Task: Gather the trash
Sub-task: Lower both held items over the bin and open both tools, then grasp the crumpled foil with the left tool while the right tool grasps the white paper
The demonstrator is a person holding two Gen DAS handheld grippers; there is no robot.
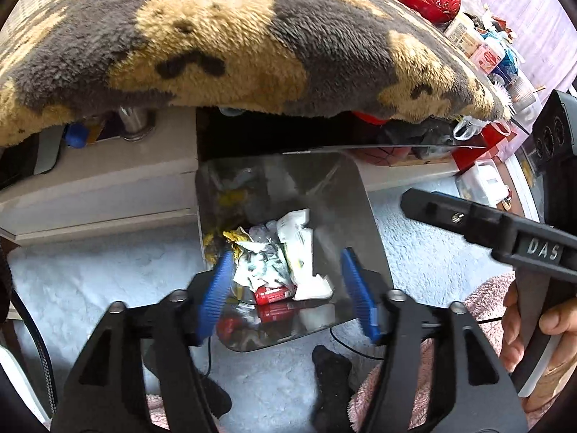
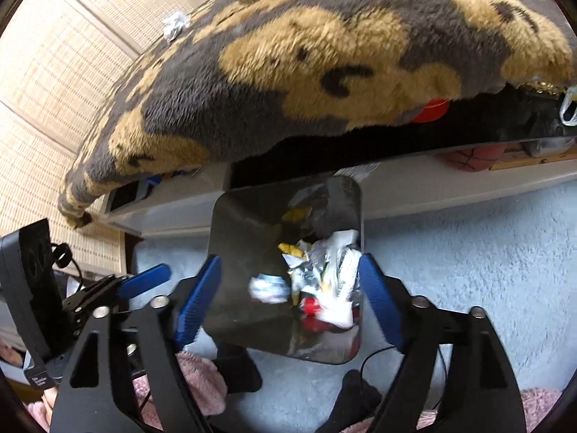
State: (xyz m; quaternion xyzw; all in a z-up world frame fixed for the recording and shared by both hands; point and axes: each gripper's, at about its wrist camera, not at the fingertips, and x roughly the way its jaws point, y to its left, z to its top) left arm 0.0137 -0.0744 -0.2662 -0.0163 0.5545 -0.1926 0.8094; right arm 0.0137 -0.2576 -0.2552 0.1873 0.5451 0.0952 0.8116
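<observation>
Both my grippers, left and right, hang spread and empty over the shiny square metal bin on pale carpet. Crumpled white wrappers already lie inside, directly below.

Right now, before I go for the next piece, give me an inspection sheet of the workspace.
Surface: pale blue carpet, with a pink fluffy rug at the near edge.
Job's things: trash bin standing on the carpet against a low white unit; white and silvery wrappers and a red packet lie inside.
Clutter: dark sock on the carpet in front of the bin; a small white scrap on the plush blanket.
Grippers: left gripper and right gripper both open over the bin, fingers empty.
Cables: thin black cable on the carpet by the bin.
Surroundings: crowded shelf with a red bowl.
</observation>
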